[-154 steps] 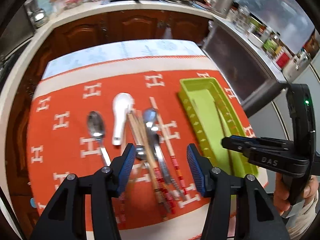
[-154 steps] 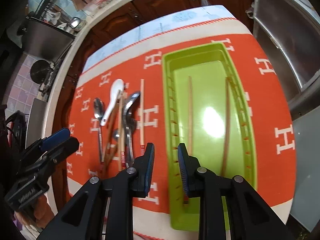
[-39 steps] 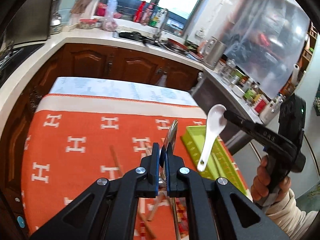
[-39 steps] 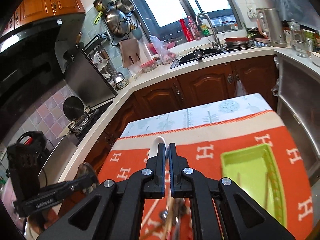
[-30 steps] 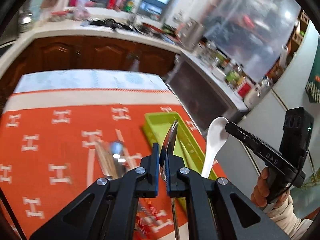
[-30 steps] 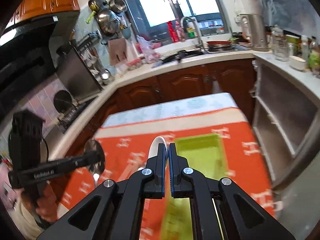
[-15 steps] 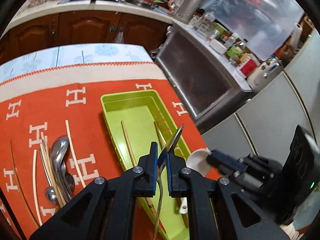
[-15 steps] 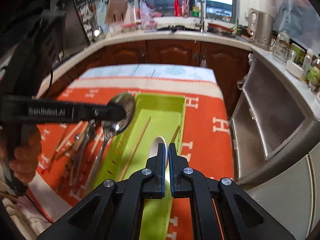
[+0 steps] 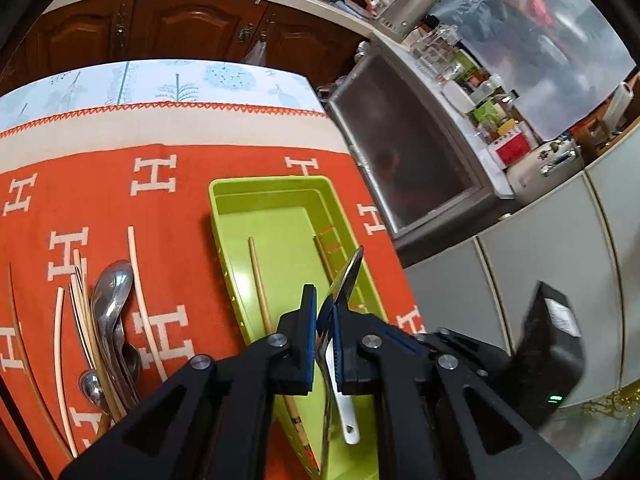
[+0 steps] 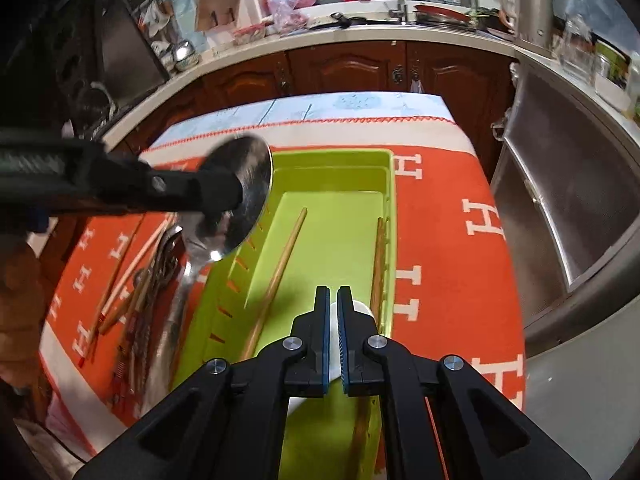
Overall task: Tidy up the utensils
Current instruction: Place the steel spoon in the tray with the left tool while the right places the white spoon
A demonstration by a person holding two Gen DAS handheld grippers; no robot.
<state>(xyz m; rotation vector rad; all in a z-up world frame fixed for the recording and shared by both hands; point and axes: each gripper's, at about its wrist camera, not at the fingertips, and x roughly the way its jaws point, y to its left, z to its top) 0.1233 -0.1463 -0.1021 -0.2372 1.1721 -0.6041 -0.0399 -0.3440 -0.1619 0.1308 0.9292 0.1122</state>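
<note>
Left wrist view: left gripper (image 9: 323,328) clamped on a metal spoon (image 9: 345,276), bowl edge-on, poking up past the blue pads, held above the lime green tray (image 9: 276,208). Tray sits on the orange H-pattern tablecloth (image 9: 168,200) with two wooden chopsticks (image 9: 258,280) lying lengthwise inside. White ceramic spoon (image 9: 344,404) handle shows just under the pads, over the tray's near end. Left of tray on the cloth: loose pile of metal spoons (image 9: 112,320) and more chopsticks. Right gripper body dark, at lower right.

Right wrist view: right gripper (image 10: 333,334) pinched narrow on the white ceramic spoon (image 10: 362,308), low over the tray's (image 10: 340,160) near right side, beside a chopstick (image 10: 378,264). Metal spoon (image 10: 240,192) bowl faces the camera above the tray's left wall, held in the left gripper (image 10: 224,192). Utensil pile (image 10: 148,276) on the cloth left of tray.
</note>
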